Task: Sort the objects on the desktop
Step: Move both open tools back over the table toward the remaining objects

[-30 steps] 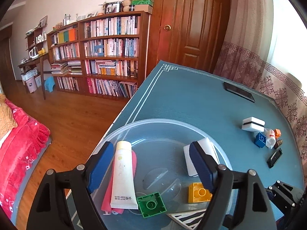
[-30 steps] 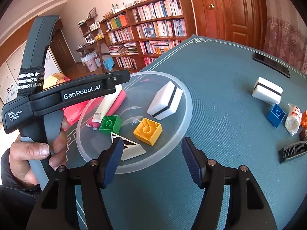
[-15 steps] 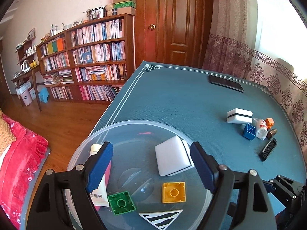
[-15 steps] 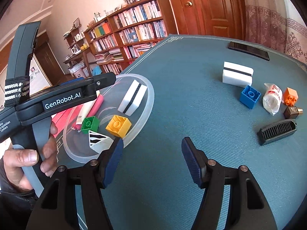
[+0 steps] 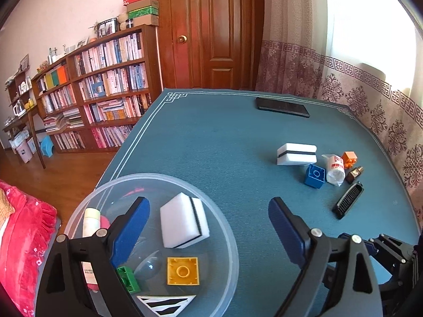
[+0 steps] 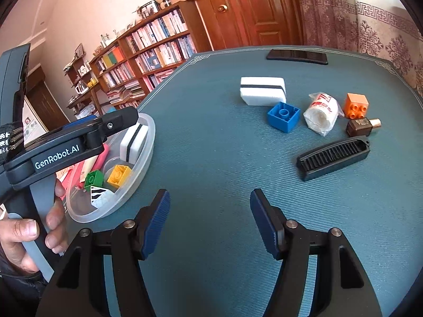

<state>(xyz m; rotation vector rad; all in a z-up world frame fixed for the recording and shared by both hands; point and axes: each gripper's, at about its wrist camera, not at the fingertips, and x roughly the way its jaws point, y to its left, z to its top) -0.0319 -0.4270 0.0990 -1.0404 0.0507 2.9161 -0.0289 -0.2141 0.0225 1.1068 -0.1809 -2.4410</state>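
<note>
Clear plastic bowl [image 6: 149,142] on my desk's left already holds a sponge [image 5: 183,220], bricks and a tube, while my left fingers [image 5: 208,227] and right fingers [image 6: 208,220] gape empty, leaving sponge [image 6: 263,91], blue brick [image 6: 283,116], roll [image 6: 321,116] and comb [image 6: 333,157] unsorted at right.

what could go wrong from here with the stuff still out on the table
The loose items sit packed together: reaching for the blue block with the open right tongs could knock the wrapped roll or white sponge. The clear bowl sits near the table edge, so a nudge from the left tongs might tip it off.
</note>
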